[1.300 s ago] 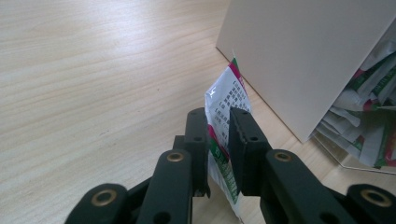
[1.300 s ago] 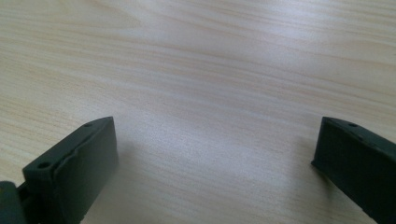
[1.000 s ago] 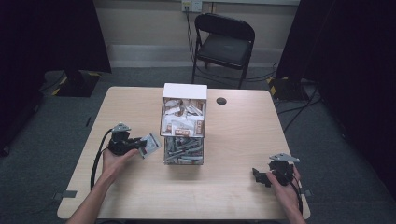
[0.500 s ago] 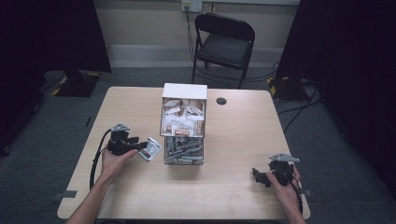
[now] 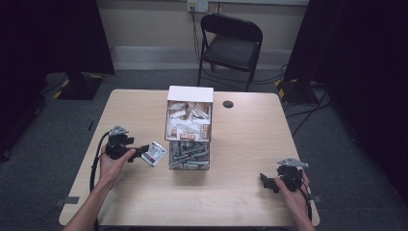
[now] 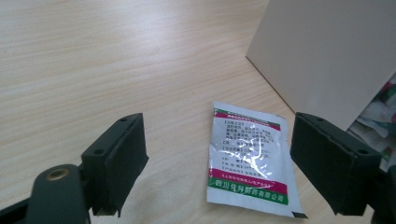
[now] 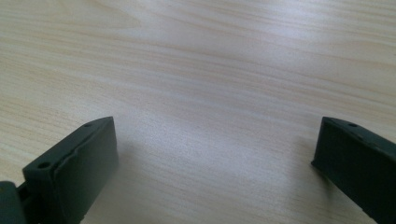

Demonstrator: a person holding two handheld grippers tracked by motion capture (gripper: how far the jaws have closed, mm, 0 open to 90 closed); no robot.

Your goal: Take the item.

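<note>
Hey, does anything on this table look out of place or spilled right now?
One thing: a single sachet lies loose on the table, beside the box that holds the rest. It sits between the open fingers of the left gripper, which have just been opening and don't press it. Nothing looks spilled or damaged.

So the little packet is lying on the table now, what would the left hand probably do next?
Probably draw the left gripper back from the sachet and turn toward the box for another. Its jaws have just been opening; the sachet lies flat on the table between them, touched by neither pad. The box beside it holds more sachets.
</note>
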